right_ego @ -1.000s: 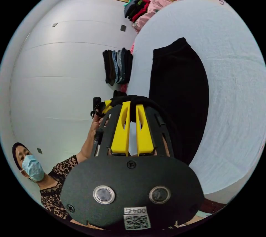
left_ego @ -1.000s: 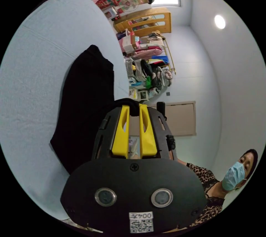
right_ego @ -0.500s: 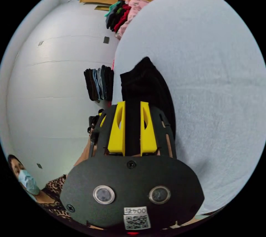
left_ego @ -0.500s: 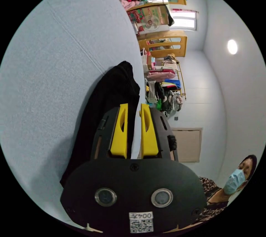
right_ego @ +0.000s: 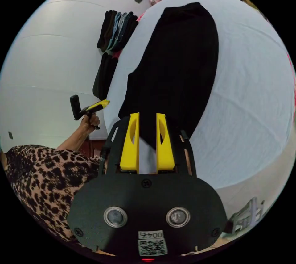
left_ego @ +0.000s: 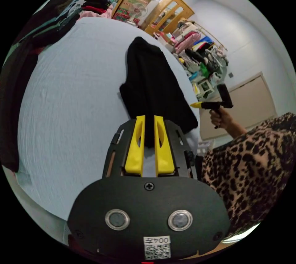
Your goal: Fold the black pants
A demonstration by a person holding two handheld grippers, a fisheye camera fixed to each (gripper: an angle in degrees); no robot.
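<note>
the black pants (left_ego: pixel 153 91) lie flat and lengthwise on the pale blue sheet (left_ego: pixel 71 103), folded into one long strip, far end toward the stacked clothes (right_ego: pixel 118 31). the left gripper (left_ego: pixel 149 120) hovers at the near end with its yellow jaws slightly parted; dark fabric shows between them, but whether they press on it cannot be told. the right gripper (right_ego: pixel 147 118) stands likewise, jaws parted over the near hem (right_ego: pixel 148 139), apparently free of the cloth. each view also catches the other gripper held off the bed edge in the person's hand (left_ego: pixel 221 118).

judgement: one lengthwise fold is done; a crosswise fold is next. to do it well, seat each gripper on one near corner, close through both layers, lift level, carry evenly to the far end, and align the edges before release.
</note>
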